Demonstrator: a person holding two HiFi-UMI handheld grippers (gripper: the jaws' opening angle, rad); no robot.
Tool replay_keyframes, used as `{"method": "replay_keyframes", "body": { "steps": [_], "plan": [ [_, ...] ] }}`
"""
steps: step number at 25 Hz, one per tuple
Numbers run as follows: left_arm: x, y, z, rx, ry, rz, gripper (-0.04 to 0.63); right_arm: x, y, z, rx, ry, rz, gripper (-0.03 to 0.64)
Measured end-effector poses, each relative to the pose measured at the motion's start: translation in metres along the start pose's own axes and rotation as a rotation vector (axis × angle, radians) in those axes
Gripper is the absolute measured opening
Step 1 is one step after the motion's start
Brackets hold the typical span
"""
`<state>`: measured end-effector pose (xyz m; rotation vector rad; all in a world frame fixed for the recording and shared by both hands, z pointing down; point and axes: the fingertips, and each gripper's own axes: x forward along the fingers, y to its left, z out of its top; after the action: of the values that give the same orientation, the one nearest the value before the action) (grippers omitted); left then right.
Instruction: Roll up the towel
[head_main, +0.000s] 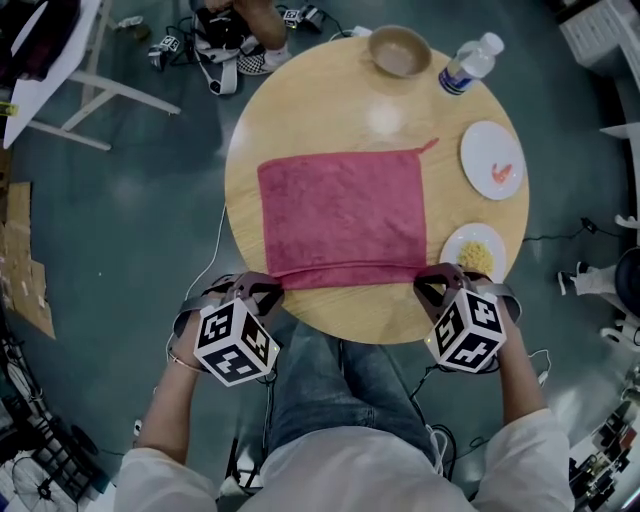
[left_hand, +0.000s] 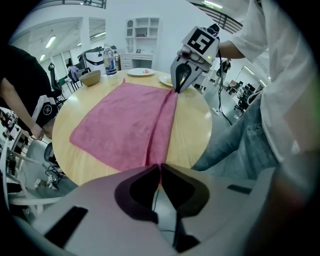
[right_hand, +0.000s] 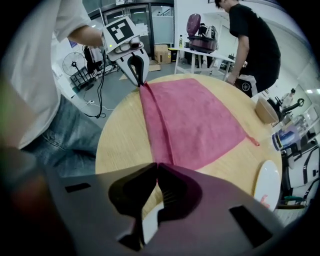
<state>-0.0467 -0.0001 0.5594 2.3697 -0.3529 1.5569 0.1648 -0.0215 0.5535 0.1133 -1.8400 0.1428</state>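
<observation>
The towel (head_main: 345, 215) lies flat on the bench (head_main: 370, 125), its near edge turned over into one narrow fold, and the left gripper (head_main: 270, 290) and the right gripper (head_main: 428, 284) each have the fingers pinched shut on one end of that fold. If the two hands do not turn evenly, I think the roll will go crooked, or the cloth will slip from one pinch (the small plate (head_main: 473, 255) just beside the right end could be pushed too).
</observation>
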Motion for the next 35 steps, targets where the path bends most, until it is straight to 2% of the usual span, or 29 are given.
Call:
{"method": "replay_keyframes", "body": {
  "steps": [6, 15, 23, 35],
  "plan": [
    [-0.015, -0.008, 0.001, -0.039, -0.003, -0.056, 0.025, -0.019, 0.002, 0.005, 0.019, -0.013, 0.032, 0.011],
    [-0.019, 0.03, 0.014, -0.071, -0.008, -0.034, 0.025, -0.025, -0.034, 0.015, 0.026, -0.019, 0.017, 0.012],
    [-0.008, 0.053, 0.014, -0.153, -0.007, -0.043, 0.025, -0.013, -0.058, 0.018, 0.041, -0.014, 0.01, 0.012],
    [0.002, 0.068, 0.012, -0.208, 0.009, -0.001, 0.025, 0.004, -0.069, 0.017, 0.067, 0.007, -0.036, 0.012]
  ]
}}
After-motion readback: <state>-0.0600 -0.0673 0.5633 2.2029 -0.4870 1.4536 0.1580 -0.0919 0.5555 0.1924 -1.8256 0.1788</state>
